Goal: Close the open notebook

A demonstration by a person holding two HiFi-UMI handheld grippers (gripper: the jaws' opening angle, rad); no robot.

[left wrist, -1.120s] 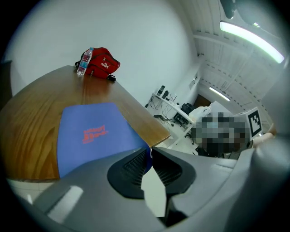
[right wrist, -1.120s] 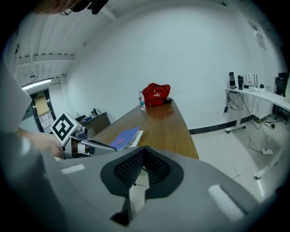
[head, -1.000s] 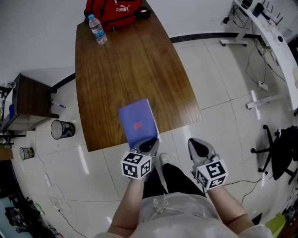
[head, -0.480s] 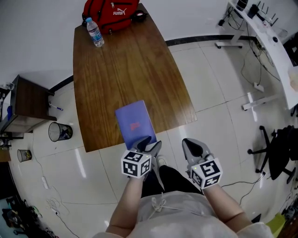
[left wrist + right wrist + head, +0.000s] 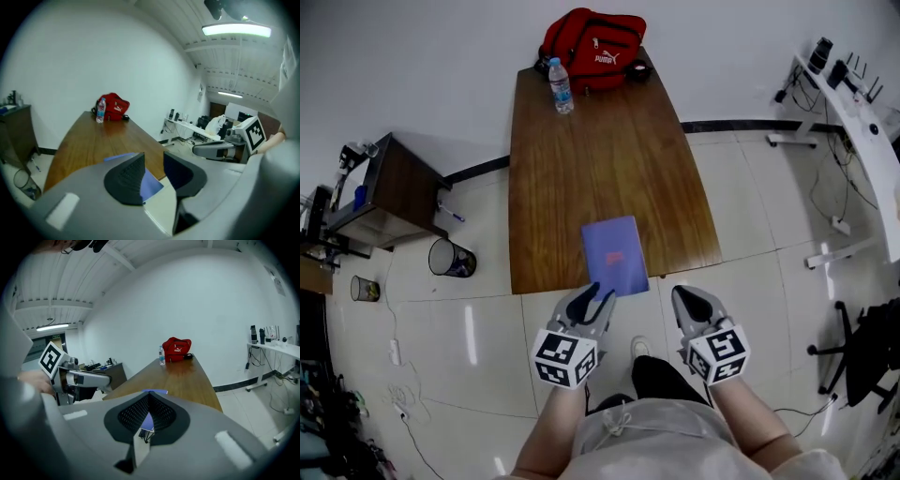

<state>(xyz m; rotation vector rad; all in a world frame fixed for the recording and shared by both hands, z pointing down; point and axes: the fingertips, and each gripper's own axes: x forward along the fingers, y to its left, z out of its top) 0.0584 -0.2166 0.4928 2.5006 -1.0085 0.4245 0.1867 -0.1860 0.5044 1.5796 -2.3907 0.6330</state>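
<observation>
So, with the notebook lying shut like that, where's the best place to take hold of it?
Its near short edge: the notebook lies flat and closed, and that end seems to jut past the edge of the table. Come in level from the person's side, one jaw above, one below.
</observation>
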